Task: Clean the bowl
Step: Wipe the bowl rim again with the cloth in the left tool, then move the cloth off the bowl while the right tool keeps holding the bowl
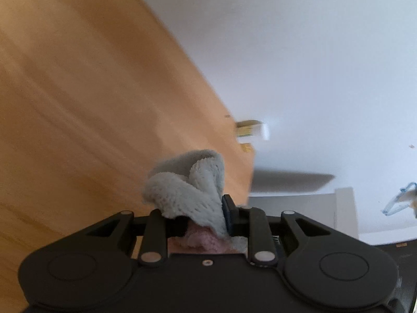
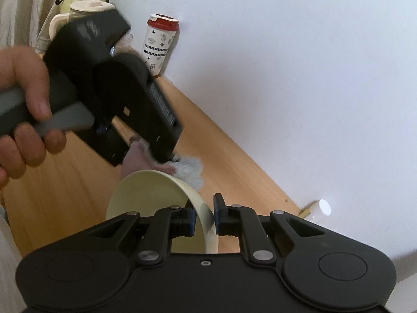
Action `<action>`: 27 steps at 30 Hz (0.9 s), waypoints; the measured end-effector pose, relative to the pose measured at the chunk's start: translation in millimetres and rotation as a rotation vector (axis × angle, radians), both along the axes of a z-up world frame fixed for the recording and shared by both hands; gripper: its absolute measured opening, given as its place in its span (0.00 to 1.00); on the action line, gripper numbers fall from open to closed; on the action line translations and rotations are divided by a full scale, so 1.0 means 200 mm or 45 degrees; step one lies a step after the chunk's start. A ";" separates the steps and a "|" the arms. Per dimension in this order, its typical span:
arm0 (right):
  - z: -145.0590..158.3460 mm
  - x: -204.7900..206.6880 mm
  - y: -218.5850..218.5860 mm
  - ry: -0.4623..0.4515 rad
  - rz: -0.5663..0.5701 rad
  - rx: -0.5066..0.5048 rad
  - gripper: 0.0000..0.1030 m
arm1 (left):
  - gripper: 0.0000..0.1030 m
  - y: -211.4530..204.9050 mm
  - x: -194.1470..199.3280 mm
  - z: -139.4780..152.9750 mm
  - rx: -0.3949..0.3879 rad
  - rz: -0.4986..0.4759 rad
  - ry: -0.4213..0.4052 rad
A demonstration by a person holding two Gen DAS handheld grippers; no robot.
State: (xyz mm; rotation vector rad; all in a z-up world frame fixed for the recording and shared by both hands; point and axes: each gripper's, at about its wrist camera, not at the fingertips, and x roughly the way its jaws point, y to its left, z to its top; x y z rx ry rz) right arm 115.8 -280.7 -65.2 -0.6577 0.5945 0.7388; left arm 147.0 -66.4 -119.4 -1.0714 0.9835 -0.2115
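In the right wrist view my right gripper (image 2: 204,217) is shut on the rim of a cream bowl (image 2: 146,195), which is tilted on its side above the wooden table. Just beyond the bowl's far rim hangs the left gripper (image 2: 173,160), held by a person's hand (image 2: 23,109), with a grey and pink cloth (image 2: 187,169) bunched at its tip. The left wrist view shows my left gripper (image 1: 200,208) shut on that grey cloth (image 1: 185,185), with a pink part lower between the fingers. The bowl is out of sight in that view.
A wooden table (image 2: 229,164) runs along a white wall (image 2: 299,78). At its far end stand a patterned tumbler with a red lid (image 2: 160,44), a cream-lidded jug (image 2: 86,10) and a yellow bag. A small white-capped bottle (image 2: 319,208) lies by the wall on the right.
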 end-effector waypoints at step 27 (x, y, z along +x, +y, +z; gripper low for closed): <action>-0.11 0.02 0.00 0.253 -0.205 0.209 0.17 | 0.22 -0.08 -0.08 0.10 0.186 -0.056 -0.128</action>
